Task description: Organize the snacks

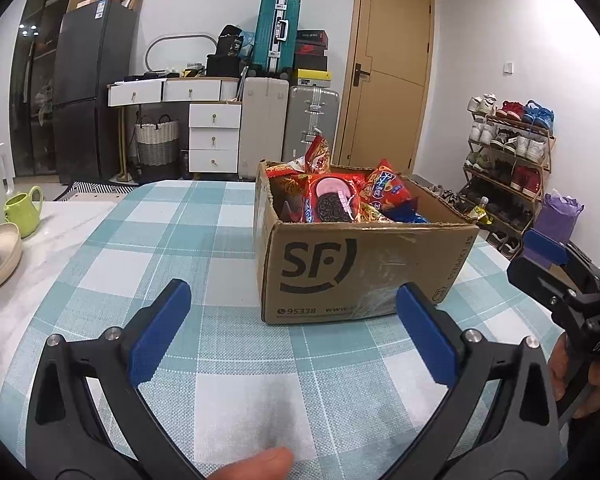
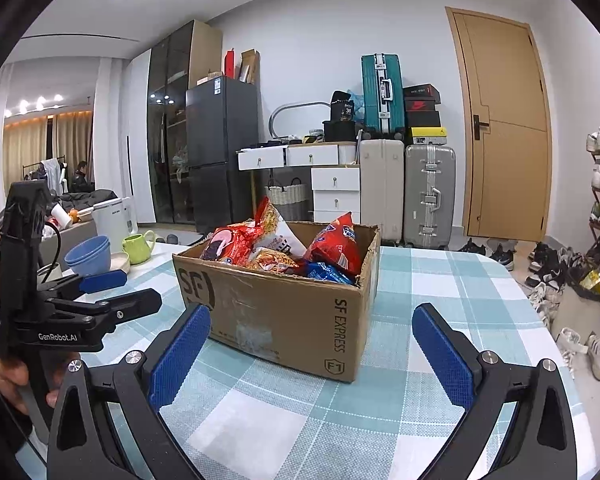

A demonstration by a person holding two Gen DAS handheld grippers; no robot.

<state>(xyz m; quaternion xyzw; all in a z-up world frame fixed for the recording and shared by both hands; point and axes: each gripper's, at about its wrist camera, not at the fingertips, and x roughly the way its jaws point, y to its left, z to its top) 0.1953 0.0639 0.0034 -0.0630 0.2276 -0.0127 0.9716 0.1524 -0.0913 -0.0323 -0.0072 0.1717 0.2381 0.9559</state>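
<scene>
**Cardboard box w/ snacks, both grippers empty**

Cardboard box [image 1: 364, 264] sits mid-table on checked cloth [image 1: 188, 240], top open, so packets are reachable from above. Inside: red snack bags [image 2: 336, 244], cookie pack [image 1: 332, 204], blue pack [image 2: 328, 272], noodle pack [image 2: 272, 224], piled loosely. Left gripper [image 1: 296, 328] & right gripper [image 2: 312, 356] hover short of box, jaws spread wide, holding nothing. Fits either sorted-in or about-to-unpack.

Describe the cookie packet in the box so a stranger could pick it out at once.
On the checked tablecloth stands an open cardboard box printed SF, packed with snack bags. Near the middle of the pile lies the cookie packet, red like its neighbours. Only it pictures a round black sandwich cookie beside a pink patch.
</scene>
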